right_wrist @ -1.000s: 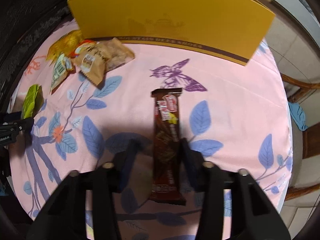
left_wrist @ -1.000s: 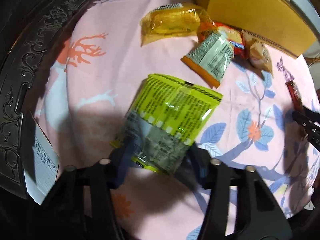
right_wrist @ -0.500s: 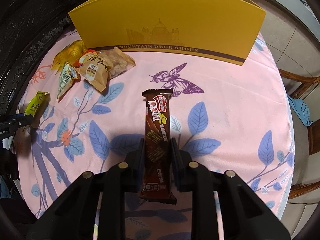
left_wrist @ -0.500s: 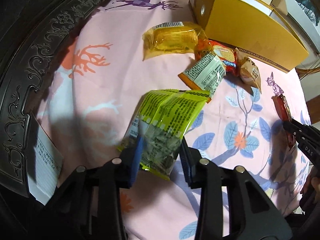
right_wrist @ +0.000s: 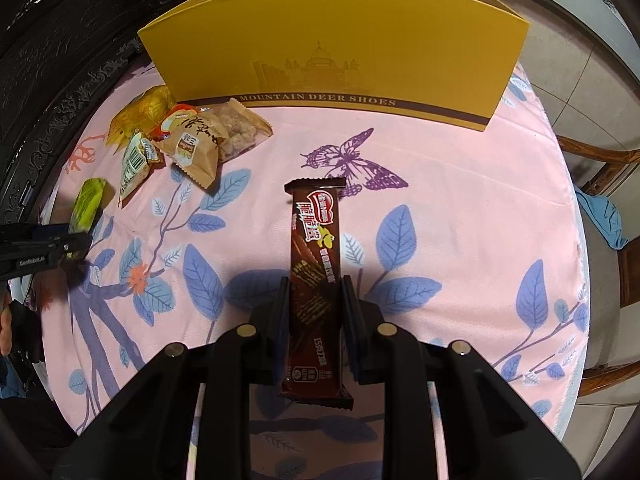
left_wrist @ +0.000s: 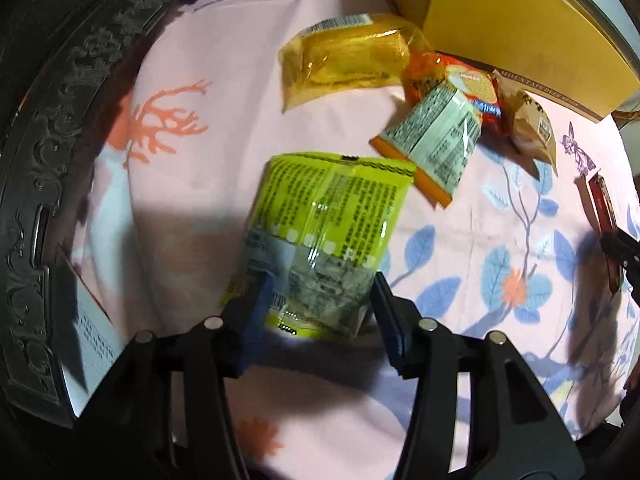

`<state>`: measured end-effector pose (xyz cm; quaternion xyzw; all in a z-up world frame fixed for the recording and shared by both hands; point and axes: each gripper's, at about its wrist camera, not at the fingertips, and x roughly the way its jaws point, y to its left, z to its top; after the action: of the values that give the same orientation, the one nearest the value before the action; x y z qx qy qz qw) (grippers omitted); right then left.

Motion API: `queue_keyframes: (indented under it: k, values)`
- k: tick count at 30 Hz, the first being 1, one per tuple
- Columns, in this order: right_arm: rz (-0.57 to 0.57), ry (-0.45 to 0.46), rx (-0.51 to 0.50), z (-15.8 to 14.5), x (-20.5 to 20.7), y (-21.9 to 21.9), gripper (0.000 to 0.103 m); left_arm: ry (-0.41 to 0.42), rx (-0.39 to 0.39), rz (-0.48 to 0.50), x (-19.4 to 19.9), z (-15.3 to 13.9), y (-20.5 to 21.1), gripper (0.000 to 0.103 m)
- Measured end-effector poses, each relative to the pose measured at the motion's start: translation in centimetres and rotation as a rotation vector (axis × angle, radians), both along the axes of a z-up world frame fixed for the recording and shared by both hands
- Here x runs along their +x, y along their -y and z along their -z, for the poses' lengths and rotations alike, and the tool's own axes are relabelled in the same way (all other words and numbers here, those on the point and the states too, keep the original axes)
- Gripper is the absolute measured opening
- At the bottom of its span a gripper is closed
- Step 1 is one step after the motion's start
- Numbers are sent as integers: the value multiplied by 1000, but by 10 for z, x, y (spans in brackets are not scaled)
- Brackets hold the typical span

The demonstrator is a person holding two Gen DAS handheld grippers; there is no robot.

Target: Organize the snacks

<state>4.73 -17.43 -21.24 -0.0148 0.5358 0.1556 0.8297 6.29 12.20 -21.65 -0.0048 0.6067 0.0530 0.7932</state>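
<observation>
Jaws of the left gripper are opening around the green snack packet, while the right gripper is clamping the chocolate wafer bar, probably for the yellow shoebox.

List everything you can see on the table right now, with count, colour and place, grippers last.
yellow shoe box: 1, yellow, far edge of the tablecloth
tablecloth: 1, pink, floral print, covering the table
green snack bag: 1, lime green, between the left fingers
chocolate wafer bar: 1, brown, centre, between the right fingers
yellow snack packet: 1, by the box's left corner
orange packets: 2, overlapping, beside the yellow packet
brown paper packet: 1, tan, in the cluster
clear pouch: 1, beside it
left gripper: black, opening around the green bag
right gripper: black, shut on the bar
</observation>
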Motion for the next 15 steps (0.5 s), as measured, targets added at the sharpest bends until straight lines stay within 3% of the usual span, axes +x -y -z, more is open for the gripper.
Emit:
queue_keyframes:
  k: [4,14,15]
  values:
    - [1,-5,3,1,1,-1,24,29,-15,0,4,-8,-2,38]
    - [0,11,5,-3,-1,-3,24,116,-117,-49,-6,-45,-10,33]
    - [1,11,5,-3,-1,-3,24,120,-110,-35,-7,-47,-6,22]
